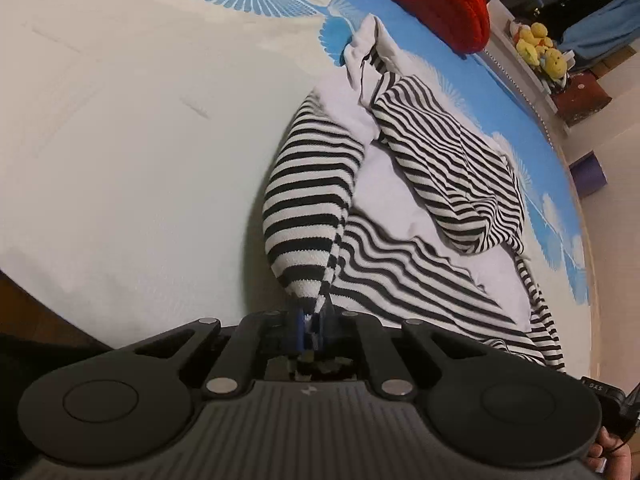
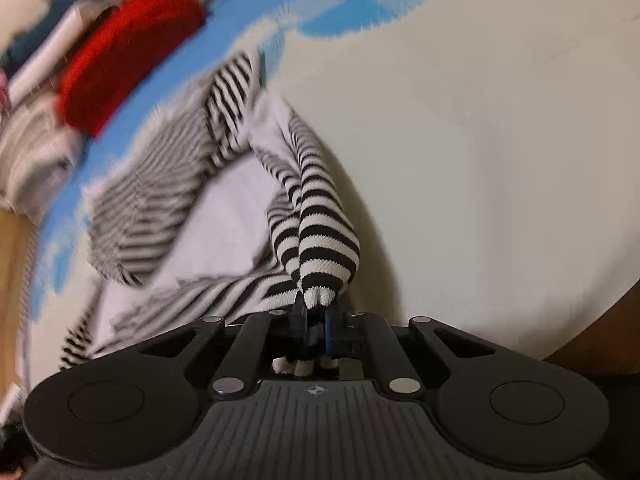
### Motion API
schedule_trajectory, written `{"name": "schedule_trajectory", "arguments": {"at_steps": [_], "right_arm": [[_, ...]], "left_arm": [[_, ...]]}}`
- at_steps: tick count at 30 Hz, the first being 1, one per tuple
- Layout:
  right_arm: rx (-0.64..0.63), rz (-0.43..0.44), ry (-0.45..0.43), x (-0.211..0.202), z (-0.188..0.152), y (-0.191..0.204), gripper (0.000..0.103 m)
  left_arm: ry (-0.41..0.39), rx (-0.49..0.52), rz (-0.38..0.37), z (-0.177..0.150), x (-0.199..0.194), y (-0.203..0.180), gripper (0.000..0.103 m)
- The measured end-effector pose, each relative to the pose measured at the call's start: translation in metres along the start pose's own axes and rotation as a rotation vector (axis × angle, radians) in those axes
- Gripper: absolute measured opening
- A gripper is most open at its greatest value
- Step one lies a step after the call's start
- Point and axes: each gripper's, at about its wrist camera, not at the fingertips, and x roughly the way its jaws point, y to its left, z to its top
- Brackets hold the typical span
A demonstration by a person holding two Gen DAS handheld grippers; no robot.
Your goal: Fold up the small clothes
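A black-and-white striped garment with pale plain panels lies rumpled on a round cream and blue patterned surface. My left gripper is shut on a striped edge of it, and the cloth rises from the jaws in a raised fold. In the right wrist view the same garment shows blurred. My right gripper is shut on another striped edge, and a striped tube of cloth stands up from the jaws.
A red knitted item lies at the far edge of the surface; it also shows in the right wrist view. Yellow plush toys sit on a shelf beyond. Wooden floor shows past the rim.
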Motion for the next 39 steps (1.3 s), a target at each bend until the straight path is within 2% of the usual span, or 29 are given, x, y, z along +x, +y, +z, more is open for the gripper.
{"name": "schedule_trajectory", "arguments": {"at_steps": [2, 4, 6, 10, 21, 23, 25, 39], "right_arm": [[-0.012, -0.04, 0.06, 0.011, -0.004, -0.001, 0.007], [-0.024, -0.074, 0.13, 0.025, -0.008, -0.001, 0.016], [-0.036, -0.103, 0.133, 0.029, -0.009, 0.0, 0.023], [-0.03, -0.116, 0.129, 0.027, -0.007, -0.001, 0.029], [-0.104, -0.137, 0.133, 0.035, -0.011, 0.009, 0.03], [-0.106, -0.13, 0.131, 0.034, -0.011, 0.008, 0.026], [-0.106, -0.116, 0.129, 0.033, -0.012, 0.008, 0.018], [-0.12, -0.124, 0.13, 0.036, -0.013, 0.01, 0.018]], "left_arm": [[0.049, -0.001, 0.05, -0.002, 0.013, 0.003, 0.009], [0.094, -0.024, 0.063, -0.002, 0.024, 0.007, 0.017], [0.108, -0.041, 0.04, 0.0, 0.028, 0.01, 0.033], [0.108, -0.04, 0.05, -0.001, 0.028, 0.012, 0.033], [0.119, -0.015, 0.084, -0.003, 0.041, 0.009, 0.033], [0.119, -0.012, 0.081, -0.003, 0.041, 0.009, 0.031], [0.118, -0.011, 0.081, -0.004, 0.04, 0.009, 0.031], [0.119, -0.013, 0.079, -0.005, 0.041, 0.011, 0.03]]}}
